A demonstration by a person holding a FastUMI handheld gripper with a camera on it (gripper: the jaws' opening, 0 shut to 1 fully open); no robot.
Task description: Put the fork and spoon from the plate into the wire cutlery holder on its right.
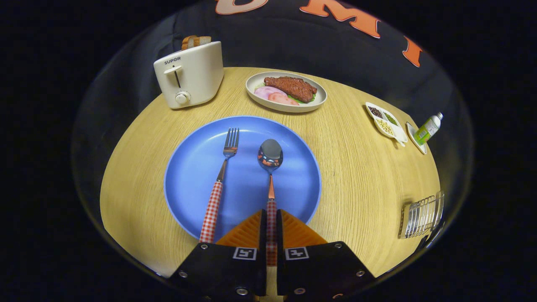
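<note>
A: Hand-held gripper (pixel 271 218)?
B: Low over near rim of blue plate (pixel 188 167). Orange fingers (pixel 247 230) nearly together, clamped on checked handle of spoon (pixel 270 167), one pad each side.
A: Spoon itself?
B: Flat on plate, bowl pointing away, straight ahead of fingertips. Handle end running back btwn fingers.
A: Fork (pixel 220 184)?
B: Also on plate, just left of spoon, roughly parallel, tines away. Red-white checked handle reaching over near rim, beside left finger, not touching it.
A: Wire cutlery holder (pixel 421 216)?
B: Well off to right, near counter (pixel 356 176) edge, apart from plate. Contents: can't tell, too warped there.
A: Rest of counter?
B: Beyond plate: oval dish w/ steak and ham slices (pixel 286 90). Far left: cream toaster (pixel 188 75), bread in slots. Far right: small divided dish (pixel 385 121) w/ seeds or beans, then small green-label bottle (pixel 428 129) lying on little saucer.
</note>
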